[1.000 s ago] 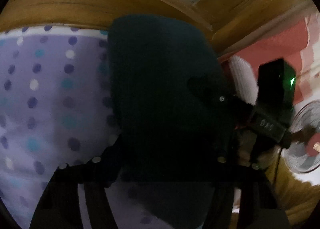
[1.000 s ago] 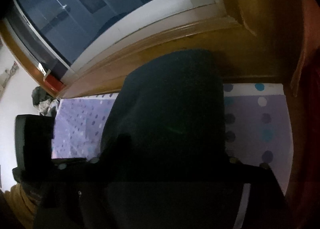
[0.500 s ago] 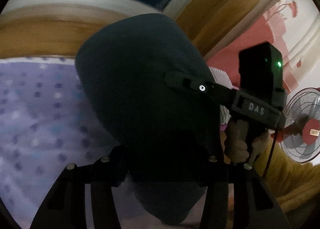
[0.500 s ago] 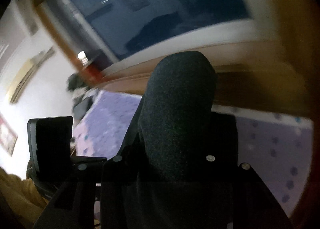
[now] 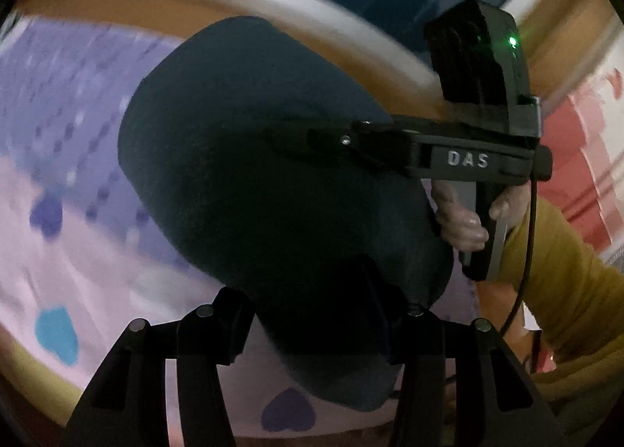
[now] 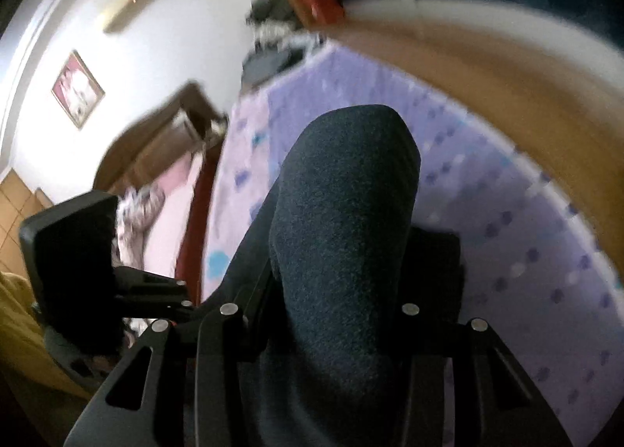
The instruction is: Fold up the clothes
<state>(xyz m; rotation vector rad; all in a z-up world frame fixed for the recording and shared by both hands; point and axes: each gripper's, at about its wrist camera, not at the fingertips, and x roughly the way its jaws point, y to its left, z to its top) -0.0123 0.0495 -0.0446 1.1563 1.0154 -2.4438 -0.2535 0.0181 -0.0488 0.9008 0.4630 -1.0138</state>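
Observation:
A dark navy garment point(image 5: 253, 154) hangs as a thick folded bundle above the bed. My left gripper point(image 5: 312, 302) is shut on its lower end, both fingers sunk into the cloth. In the left wrist view my right gripper point(image 5: 296, 139) comes in from the right, held by a hand point(image 5: 464, 224), and pinches the same bundle higher up. In the right wrist view the garment point(image 6: 351, 174) rises as a rounded hump between the fingers of my right gripper point(image 6: 343, 271), which is shut on it. My left gripper point(image 6: 187, 302) grips the cloth's left side there.
Below lies a lilac bed sheet point(image 5: 58, 232) with dots and hearts, edged by a wooden ledge point(image 5: 351, 41) under a dark window. A yellow sleeve point(image 5: 565, 291) is at the right. Crumpled clothes point(image 6: 140, 213) lie beyond the bed, and a framed picture point(image 6: 78, 92) hangs on the white wall.
Both grippers have swung sideways and rolled with the garment. Their jaws have narrowed on it, and the cloth has bunched from a flat panel into a rounded bundle.

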